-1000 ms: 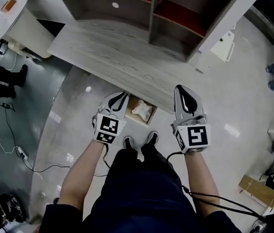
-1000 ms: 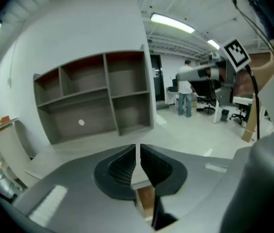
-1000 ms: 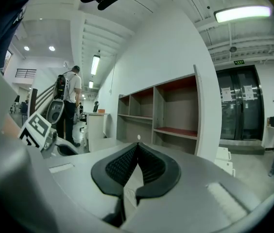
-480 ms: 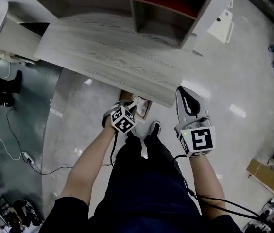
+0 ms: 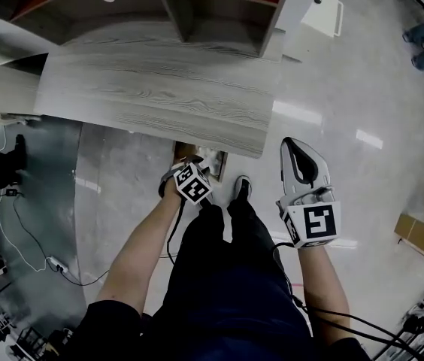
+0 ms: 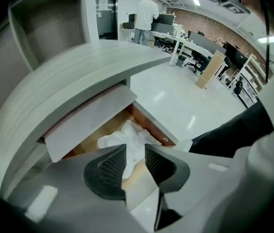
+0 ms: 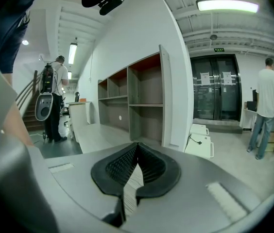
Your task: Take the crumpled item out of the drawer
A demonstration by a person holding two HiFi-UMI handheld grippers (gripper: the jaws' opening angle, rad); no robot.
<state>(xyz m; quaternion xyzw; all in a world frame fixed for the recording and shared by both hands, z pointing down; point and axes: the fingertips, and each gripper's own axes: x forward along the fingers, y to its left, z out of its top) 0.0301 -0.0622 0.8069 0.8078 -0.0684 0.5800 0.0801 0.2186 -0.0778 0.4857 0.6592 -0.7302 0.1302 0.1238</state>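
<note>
Here, the drawer (image 6: 152, 126) is seen pulled open beneath the near edge of the grey wood-grain table (image 5: 159, 89). The crumpled item (image 6: 127, 136), white and creased, is lying inside the drawer on its brown floor.

The left gripper (image 6: 135, 155) is held low at the drawer's mouth and pointed in at the item. Its fingers (image 6: 109, 169) are parted by a narrow gap, and the white crumple is seen in line with that gap, just past the tips. Whether the pads touch it cannot be told. In the head view the left gripper (image 5: 195, 173) is found at the table's near edge, toward its right end, and the drawer (image 5: 185, 151) is partly covered by it.

The right gripper (image 5: 295, 150) is held well apart from the drawer, over the floor off the table's near right corner. Its fingers (image 7: 149, 166) are pressed together at the tips, with nothing between them.

A shelf unit (image 5: 212, 10) is noted along the table's far edge.
</note>
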